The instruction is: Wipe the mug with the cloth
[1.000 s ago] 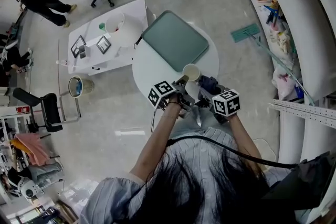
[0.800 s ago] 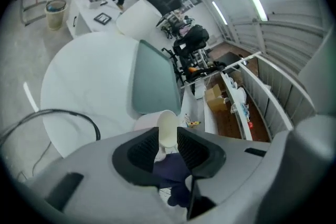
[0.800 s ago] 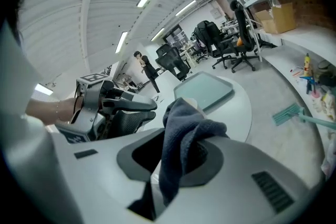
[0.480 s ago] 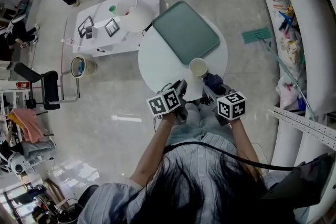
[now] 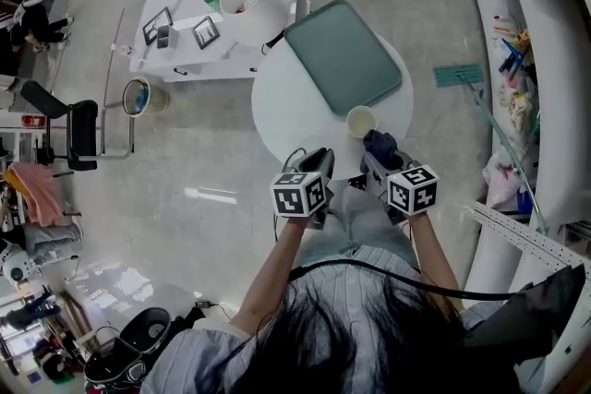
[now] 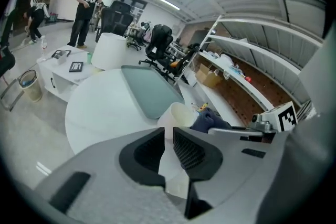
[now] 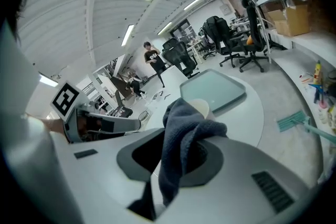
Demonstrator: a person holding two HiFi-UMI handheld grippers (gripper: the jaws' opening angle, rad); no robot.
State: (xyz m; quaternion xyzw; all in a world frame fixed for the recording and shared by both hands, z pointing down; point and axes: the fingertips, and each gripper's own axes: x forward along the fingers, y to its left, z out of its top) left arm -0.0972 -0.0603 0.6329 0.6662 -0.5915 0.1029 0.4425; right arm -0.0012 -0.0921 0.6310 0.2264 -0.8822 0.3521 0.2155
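Standing near table (image 5: 286,111) edge beside cloth (image 5: 379,143), the mug (image 5: 360,121) has bare tabletop leftward.

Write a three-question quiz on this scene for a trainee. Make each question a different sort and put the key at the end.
1. True or false: the mug lies tipped over on the green mat.
2. What do the right tongs hold? A) a sponge B) a dark blue cloth C) the mug
3. Fill in: the mug stands on a white table whose top is ___ in shape.
Key: 1 false, it stands upright on the table beside the mat; 2 B; 3 round.
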